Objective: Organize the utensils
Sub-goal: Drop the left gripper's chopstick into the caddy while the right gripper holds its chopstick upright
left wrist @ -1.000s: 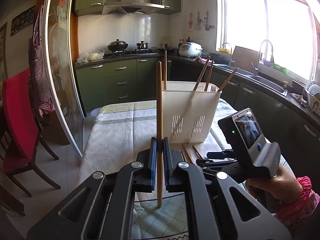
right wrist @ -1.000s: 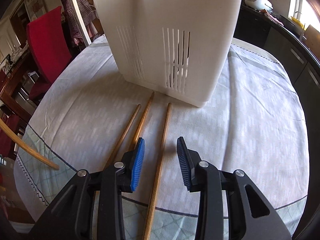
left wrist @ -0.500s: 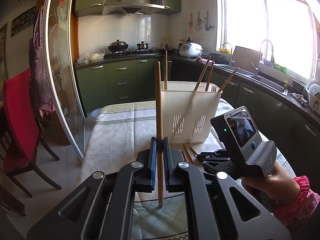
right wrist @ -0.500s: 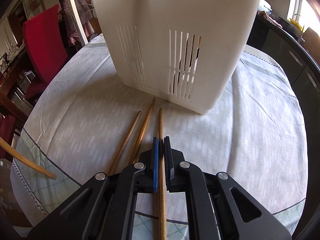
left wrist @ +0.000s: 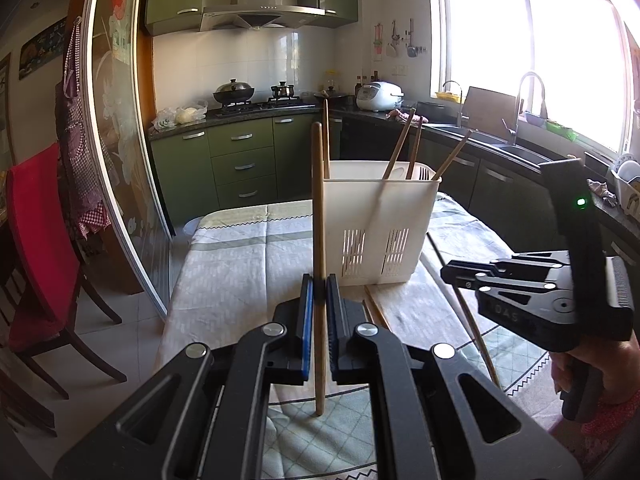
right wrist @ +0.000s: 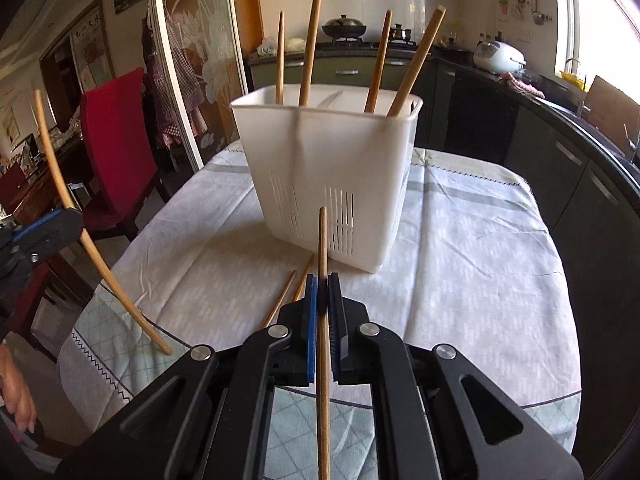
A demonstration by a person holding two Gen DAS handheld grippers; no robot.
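Four chopsticks point(right wrist: 309, 46) binned; two loose point(right wrist: 280, 304)

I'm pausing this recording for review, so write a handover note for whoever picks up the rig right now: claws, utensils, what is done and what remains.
Left claw: shut on a chopstick, held upright above the table.
Right claw: shut on another chopstick, lifted clear of the cloth and pointing toward the holder.
Done: four chopsticks stand in the white holder.
Left: drop both held chopsticks in, then collect the two chopsticks lying on the cloth in front of the holder.
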